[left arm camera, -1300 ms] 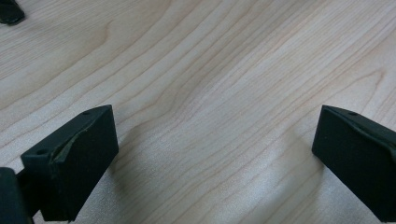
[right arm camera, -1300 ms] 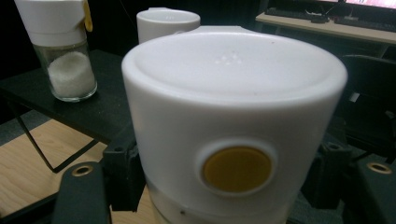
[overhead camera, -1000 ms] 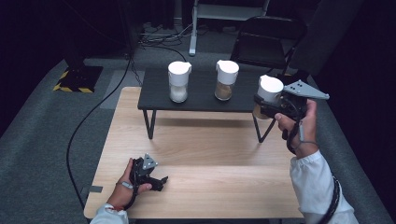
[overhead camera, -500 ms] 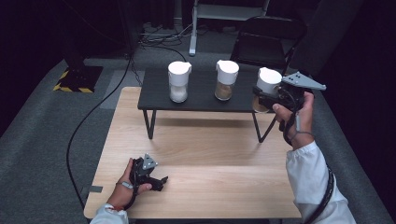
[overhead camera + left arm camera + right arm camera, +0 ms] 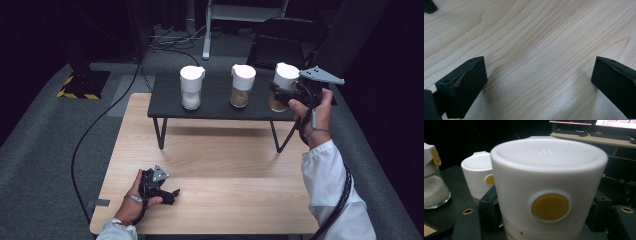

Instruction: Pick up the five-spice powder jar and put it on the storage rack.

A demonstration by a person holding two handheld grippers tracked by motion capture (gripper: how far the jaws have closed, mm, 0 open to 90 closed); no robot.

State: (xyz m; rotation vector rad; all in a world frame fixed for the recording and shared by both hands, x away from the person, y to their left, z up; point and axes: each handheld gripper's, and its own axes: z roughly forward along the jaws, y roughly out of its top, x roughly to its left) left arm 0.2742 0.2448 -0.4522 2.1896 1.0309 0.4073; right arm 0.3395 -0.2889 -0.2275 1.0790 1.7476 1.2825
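Three glass jars with white lids are at the low black table (image 5: 215, 107). The left jar (image 5: 191, 87) (image 5: 432, 185) holds white grains, and the middle jar (image 5: 243, 85) (image 5: 477, 176) holds brown contents. My right gripper (image 5: 280, 97) (image 5: 544, 220) is shut on the third jar (image 5: 285, 82) (image 5: 549, 187) at the table's right end, its jaws pressing the sides below the lid. Whether that jar rests on the table I cannot tell. My left gripper (image 5: 170, 194) (image 5: 539, 85) lies on the wooden table (image 5: 225, 165), open, with bare wood between its jaws.
A black chair (image 5: 290, 45) stands behind the black table's right end. A cable (image 5: 95, 130) trails over the grey floor at the left. A yellow-and-black striped base (image 5: 82, 85) sits at the far left.
My right gripper has carried the jar away from me and slightly left, to the black table's right end beside the middle jar. The left gripper has stayed put.
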